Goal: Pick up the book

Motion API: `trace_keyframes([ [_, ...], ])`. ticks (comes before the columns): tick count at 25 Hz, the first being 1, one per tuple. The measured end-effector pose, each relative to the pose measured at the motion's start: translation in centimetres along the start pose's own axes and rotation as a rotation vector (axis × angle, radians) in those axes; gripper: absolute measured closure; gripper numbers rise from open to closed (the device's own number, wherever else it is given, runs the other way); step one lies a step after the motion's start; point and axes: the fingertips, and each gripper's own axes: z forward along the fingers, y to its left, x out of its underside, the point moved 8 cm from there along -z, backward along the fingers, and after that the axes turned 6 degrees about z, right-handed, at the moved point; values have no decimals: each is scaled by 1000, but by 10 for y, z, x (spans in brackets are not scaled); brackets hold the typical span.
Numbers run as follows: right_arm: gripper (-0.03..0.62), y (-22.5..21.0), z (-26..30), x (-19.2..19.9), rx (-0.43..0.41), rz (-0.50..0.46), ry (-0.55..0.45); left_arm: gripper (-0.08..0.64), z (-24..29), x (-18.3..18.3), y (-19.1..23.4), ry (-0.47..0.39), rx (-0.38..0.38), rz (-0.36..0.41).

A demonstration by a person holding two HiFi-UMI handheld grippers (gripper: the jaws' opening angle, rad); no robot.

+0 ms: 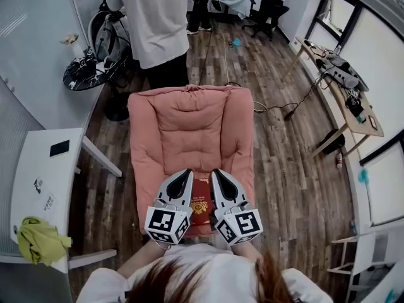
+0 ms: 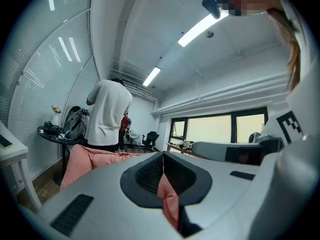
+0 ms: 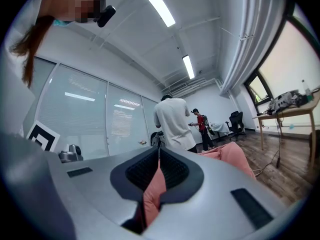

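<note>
A red book (image 1: 200,206) with a gold emblem shows in the head view at the near edge of the pink armchair's seat (image 1: 189,131), in the narrow gap between my two grippers. Whether it touches either gripper I cannot tell. My left gripper (image 1: 183,174) and right gripper (image 1: 218,173) lie side by side over the seat, pointing toward the backrest. In the left gripper view, the left gripper (image 2: 163,156) has its jaws together, with only pink cushion behind them. The right gripper (image 3: 159,151) is likewise shut and holds nothing.
A person in a white shirt (image 1: 154,17) stands just behind the armchair. A white desk (image 1: 44,175) at the left carries a phone (image 1: 59,148) and a yellow-green cloth (image 1: 39,238). A wooden desk (image 1: 344,100) stands at the right, and a cable (image 1: 278,108) lies on the floor.
</note>
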Motion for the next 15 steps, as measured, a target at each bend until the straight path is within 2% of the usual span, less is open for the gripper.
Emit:
trace_keyframes([
  [8, 561, -12, 22, 15, 12, 6, 55, 554, 18, 19, 15, 48, -11, -35],
  [15, 561, -24, 36, 33, 6, 0, 132, 554, 29, 41, 25, 96, -61, -76],
])
